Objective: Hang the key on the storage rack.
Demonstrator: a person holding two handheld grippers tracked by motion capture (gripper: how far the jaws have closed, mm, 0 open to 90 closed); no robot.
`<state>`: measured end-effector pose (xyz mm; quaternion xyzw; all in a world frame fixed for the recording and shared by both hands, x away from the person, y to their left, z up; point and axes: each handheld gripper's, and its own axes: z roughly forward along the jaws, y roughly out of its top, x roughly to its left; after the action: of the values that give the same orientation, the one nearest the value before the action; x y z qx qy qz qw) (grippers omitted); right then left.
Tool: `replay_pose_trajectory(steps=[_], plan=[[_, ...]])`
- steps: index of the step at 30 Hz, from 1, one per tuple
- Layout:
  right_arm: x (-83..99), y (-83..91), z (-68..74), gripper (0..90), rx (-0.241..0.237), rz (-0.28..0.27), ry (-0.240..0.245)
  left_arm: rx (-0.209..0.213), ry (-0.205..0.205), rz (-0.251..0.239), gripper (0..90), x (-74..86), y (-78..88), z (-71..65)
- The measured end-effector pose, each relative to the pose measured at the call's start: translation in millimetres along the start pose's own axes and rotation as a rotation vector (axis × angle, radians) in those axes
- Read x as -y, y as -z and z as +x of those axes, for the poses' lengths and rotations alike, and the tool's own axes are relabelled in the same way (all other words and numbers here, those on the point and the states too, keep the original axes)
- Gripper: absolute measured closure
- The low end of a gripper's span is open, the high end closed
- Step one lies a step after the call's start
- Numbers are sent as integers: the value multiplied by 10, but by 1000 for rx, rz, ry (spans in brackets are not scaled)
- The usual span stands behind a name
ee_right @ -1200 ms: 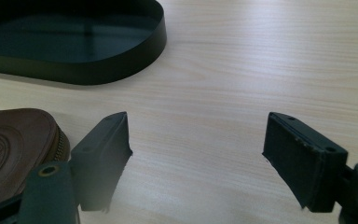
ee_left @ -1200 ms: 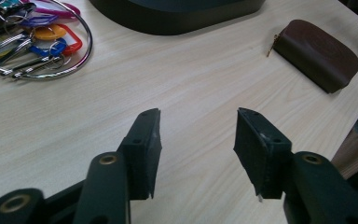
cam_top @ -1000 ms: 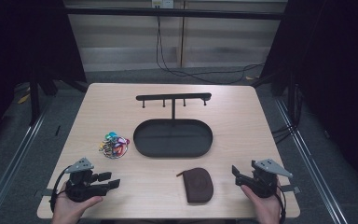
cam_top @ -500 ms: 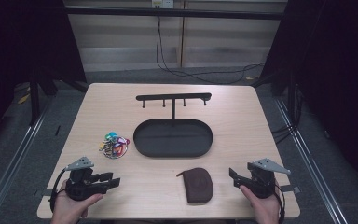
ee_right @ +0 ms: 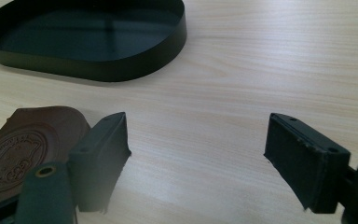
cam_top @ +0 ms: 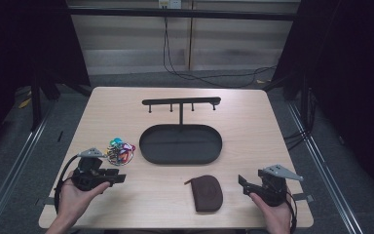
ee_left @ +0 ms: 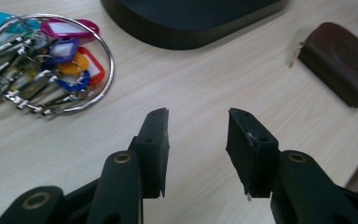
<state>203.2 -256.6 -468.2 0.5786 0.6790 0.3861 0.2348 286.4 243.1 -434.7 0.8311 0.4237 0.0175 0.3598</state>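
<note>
We've got the left hand-held gripper point(cam_top: 119, 178) just short of the key bunch point(cam_top: 120, 151) on the surface point(cam_top: 253, 122), jaws apart with nothing between them and just been narrowing, probably sizing up the ring, while the right hand-held gripper point(cam_top: 242, 184) waits wide open beside the brown pouch point(cam_top: 207, 192).

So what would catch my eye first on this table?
Probably the bunch of keys with bright coloured tags, lying left of the black oval tray at the table's middle. Next, the left gripper just below the keys, jaws apart on nothing, and the brown leather pouch near the front edge.
</note>
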Motion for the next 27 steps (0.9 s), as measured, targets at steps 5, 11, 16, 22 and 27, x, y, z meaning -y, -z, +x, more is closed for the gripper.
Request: replay_pose_trajectory(steps=[5, 11, 16, 22, 27], plan=[[0, -11, 1, 213, -4, 3, -1, -53, -3, 30, 598, -105, -70, 60], [1, -24, 1, 227, -8, 15, 0, -79, 7, 41, 575, -290, -120, 90], [1, -12, 7, 229, -3, 12, 10, -93, -9, 100, 606, -470, -190, 76], [0, -9, 4, 231, 0, 11, 11, -115, -15, 207, 663, -622, -344, 85], [3, -3, 5, 231, 1, 13, 11, -146, -32, 275, 692, -706, -447, 135]])
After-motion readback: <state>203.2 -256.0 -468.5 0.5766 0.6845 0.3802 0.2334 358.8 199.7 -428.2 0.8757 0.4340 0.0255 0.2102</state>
